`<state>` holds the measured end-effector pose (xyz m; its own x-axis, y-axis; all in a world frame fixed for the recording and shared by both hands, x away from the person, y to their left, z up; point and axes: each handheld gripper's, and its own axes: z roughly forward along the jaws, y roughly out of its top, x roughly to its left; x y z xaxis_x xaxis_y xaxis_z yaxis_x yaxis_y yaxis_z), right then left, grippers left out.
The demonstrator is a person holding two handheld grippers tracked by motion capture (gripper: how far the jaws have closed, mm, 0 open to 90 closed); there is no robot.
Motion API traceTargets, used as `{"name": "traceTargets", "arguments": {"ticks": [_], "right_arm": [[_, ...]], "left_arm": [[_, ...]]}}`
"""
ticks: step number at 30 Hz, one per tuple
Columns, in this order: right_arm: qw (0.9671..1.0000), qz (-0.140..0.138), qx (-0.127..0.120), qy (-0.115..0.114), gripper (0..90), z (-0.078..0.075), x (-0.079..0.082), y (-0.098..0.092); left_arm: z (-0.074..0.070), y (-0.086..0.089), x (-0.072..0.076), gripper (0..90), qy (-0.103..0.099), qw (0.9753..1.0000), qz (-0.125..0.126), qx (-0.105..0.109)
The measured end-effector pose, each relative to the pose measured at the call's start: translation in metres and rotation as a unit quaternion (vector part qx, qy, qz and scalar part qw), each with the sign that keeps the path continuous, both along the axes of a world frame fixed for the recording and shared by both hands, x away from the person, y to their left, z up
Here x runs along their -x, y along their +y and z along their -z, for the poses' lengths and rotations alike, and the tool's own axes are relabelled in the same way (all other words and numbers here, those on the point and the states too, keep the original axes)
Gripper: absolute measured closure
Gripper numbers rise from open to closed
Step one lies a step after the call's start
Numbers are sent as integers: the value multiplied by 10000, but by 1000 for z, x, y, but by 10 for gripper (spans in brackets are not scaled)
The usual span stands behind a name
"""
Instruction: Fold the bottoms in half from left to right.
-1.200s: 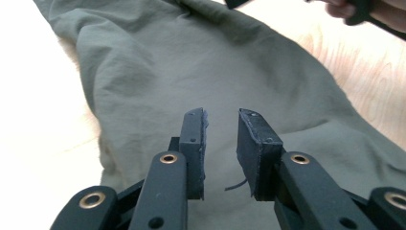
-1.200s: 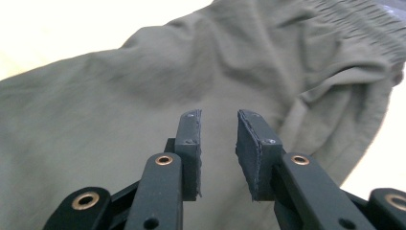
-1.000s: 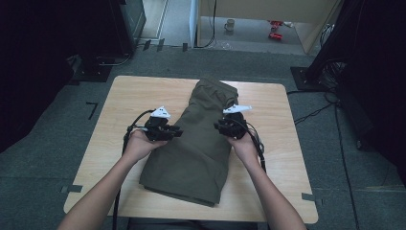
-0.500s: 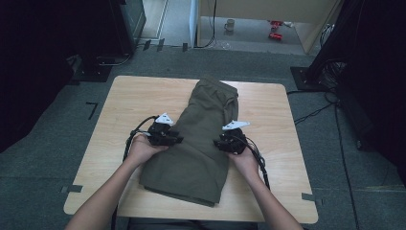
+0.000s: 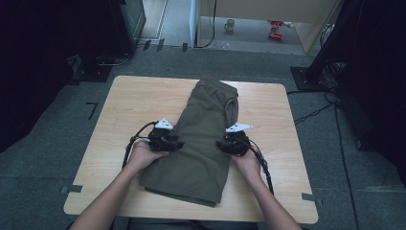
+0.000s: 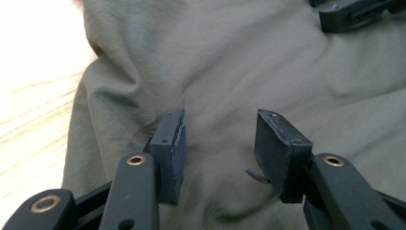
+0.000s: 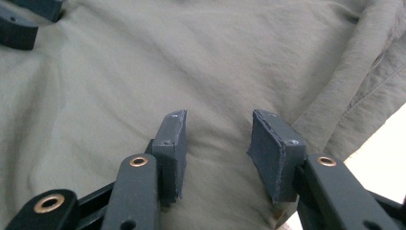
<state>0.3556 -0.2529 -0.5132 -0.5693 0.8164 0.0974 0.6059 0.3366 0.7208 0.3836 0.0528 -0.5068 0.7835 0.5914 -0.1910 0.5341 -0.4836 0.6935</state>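
- Both the left gripper [image 6: 218, 143] and right gripper [image 7: 218, 139] hover released over the shorts [image 5: 198, 139].
- Pinching one layer risks unfolding them.

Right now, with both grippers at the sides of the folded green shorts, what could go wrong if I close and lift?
Both the left gripper and the right gripper are open over flat cloth of the shorts, not over an edge, so the fingers may pinch just the top layer, and the fold could open. The shorts' near hem lies close to the table edge and could slide off.
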Motion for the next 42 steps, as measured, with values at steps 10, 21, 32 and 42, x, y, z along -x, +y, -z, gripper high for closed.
{"name": "traceTargets", "arguments": {"ticks": [10,21,32,42], "right_arm": [[9999,89,-87,-48,561,2,-2,-6],[9998,44,-67,-188,541,4,10,-3],[9997,-38,-26,-226,537,4,25,1],[9996,-176,40,-235,532,4,40,6]], "left_arm": [[2,-2,16,576,118,9998,-4,177],[1,-5,45,570,144,9998,-30,151],[1,-9,77,555,209,9996,108,176],[2,-6,101,542,235,9994,200,175]]}}
